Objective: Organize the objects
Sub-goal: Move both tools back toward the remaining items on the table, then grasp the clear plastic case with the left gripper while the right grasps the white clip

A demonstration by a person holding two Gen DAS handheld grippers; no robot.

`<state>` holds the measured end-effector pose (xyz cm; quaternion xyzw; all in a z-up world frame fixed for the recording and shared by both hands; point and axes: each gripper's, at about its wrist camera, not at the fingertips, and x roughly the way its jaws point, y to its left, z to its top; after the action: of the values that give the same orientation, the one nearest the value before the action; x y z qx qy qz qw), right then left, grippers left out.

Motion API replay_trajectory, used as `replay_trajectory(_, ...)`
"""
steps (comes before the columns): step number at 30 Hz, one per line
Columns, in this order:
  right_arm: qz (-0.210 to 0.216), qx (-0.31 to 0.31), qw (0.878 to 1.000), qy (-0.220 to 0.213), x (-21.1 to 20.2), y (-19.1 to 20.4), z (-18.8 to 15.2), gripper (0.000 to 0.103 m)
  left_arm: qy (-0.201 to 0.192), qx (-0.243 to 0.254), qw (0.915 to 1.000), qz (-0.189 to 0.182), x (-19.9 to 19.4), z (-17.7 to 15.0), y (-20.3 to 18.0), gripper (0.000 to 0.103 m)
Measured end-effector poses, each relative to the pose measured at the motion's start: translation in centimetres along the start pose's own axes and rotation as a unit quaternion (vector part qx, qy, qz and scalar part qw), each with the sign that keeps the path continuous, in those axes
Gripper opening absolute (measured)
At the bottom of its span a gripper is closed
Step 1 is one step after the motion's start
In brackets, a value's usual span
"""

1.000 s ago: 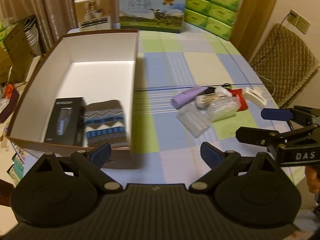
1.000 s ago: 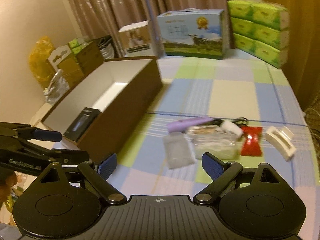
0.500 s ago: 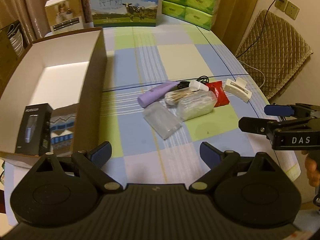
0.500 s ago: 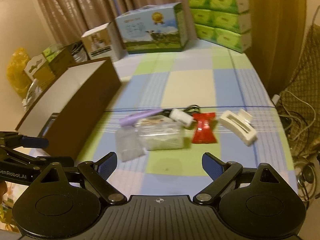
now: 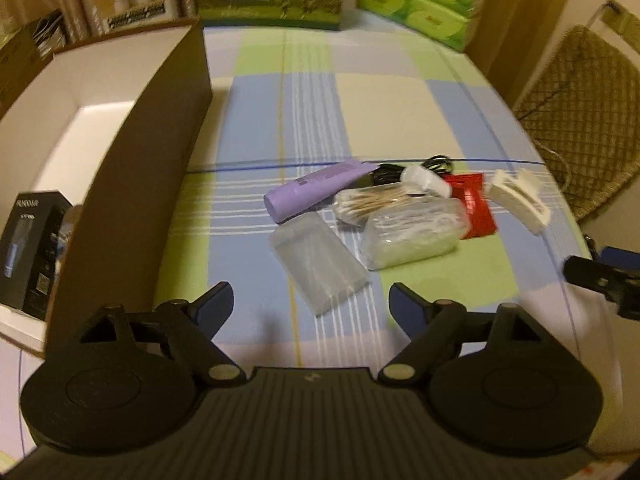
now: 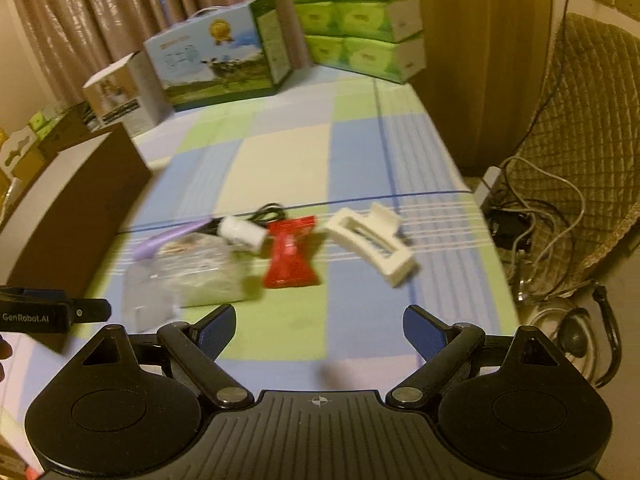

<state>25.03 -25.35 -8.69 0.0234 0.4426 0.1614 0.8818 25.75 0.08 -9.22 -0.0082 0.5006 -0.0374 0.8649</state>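
A pile of small items lies on the checked tablecloth: a purple tube [image 5: 316, 189], a clear flat packet [image 5: 320, 268], a bag of cotton swabs [image 5: 412, 228], a red sachet [image 6: 291, 254], a white hair claw [image 6: 372, 240] and a white plug with black cable [image 6: 242, 232]. A brown cardboard box [image 5: 136, 152] at the left holds a black product box [image 5: 28, 248]. My left gripper [image 5: 311, 304] is open and empty just short of the clear packet. My right gripper [image 6: 319, 326] is open and empty in front of the red sachet and hair claw.
A milk carton box [image 6: 216, 64], a smaller white box [image 6: 120, 96] and stacked green tissue packs [image 6: 360, 20] stand at the table's far end. A quilted chair [image 6: 580, 160] with loose cables stands right of the table edge.
Both grippers have moved right and closer to the pile of items; the brown box has slid to the left of both views. Both stay open and empty.
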Motion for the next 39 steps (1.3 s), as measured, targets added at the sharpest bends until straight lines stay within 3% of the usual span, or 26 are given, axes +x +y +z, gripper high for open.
replay_trajectory(16,-0.015,0.004,1.000,0.006,3.1,-3.5,1.5,0.087,0.009,-0.062,0.9979,0.017,7.0,1.9,0.4,0.078)
replay_trajectory(20,-0.011,-0.016,1.000,0.005,4.0,-3.6,2.0,0.083,0.017,-0.054,0.9982,0.020,7.9,2.0,0.6,0.063)
replay_trajectory(22,-0.008,-0.033,0.999,0.002,4.6,-3.6,2.2,0.079,0.019,-0.052,0.9983,0.016,8.0,1.9,0.9,0.054)
replay_trajectory(24,-0.009,-0.057,0.998,-0.001,5.3,-3.5,2.5,0.074,0.015,-0.043,0.9988,0.018,7.9,1.8,1.0,0.051)
replay_trajectory(35,-0.001,-0.168,0.986,0.004,10.7,-3.0,3.8,0.059,0.018,-0.027,0.9994,0.014,6.9,0.4,2.4,0.050)
replay_trajectory(37,-0.008,-0.181,0.983,0.011,11.6,-2.8,3.7,0.047,0.019,-0.027,0.9994,0.013,6.9,0.4,2.6,0.050)
replay_trajectory(39,-0.014,-0.189,0.982,0.013,12.0,-2.7,3.5,0.044,0.020,-0.030,0.9993,0.012,6.9,0.4,2.7,0.050)
